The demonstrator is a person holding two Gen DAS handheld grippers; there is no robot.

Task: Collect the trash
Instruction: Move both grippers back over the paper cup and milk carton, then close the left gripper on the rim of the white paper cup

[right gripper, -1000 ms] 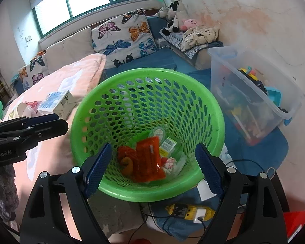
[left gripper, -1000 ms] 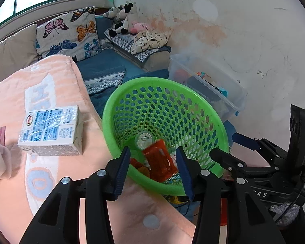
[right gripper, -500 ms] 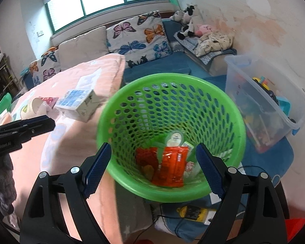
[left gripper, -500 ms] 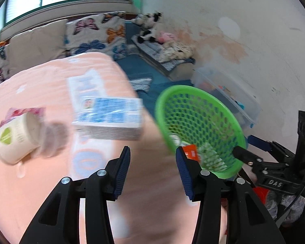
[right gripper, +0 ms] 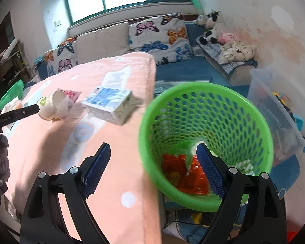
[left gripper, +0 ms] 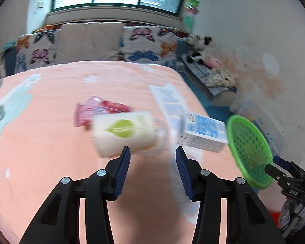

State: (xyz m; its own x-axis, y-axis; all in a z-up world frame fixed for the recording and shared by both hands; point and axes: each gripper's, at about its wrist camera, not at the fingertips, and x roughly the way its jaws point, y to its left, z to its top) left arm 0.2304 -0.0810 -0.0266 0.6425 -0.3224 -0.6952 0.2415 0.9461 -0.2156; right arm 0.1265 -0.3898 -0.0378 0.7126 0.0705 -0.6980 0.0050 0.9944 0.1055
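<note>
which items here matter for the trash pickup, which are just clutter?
Job: cup, pink wrapper, carton, green basket with orange wrappers inside, left gripper, right gripper.

Clutter: butterfly pillows, plush toys, clear bin.

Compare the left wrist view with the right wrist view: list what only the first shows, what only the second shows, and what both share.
Only the left wrist view shows the left hand-held gripper from behind, open and empty.

Only the right wrist view shows the orange wrappers at the bottom of the green basket, the clear storage bin and the open right hand-held gripper.

Both show the tipped paper cup, the blue-and-white carton, the pink packet and the peach blanket.
</note>
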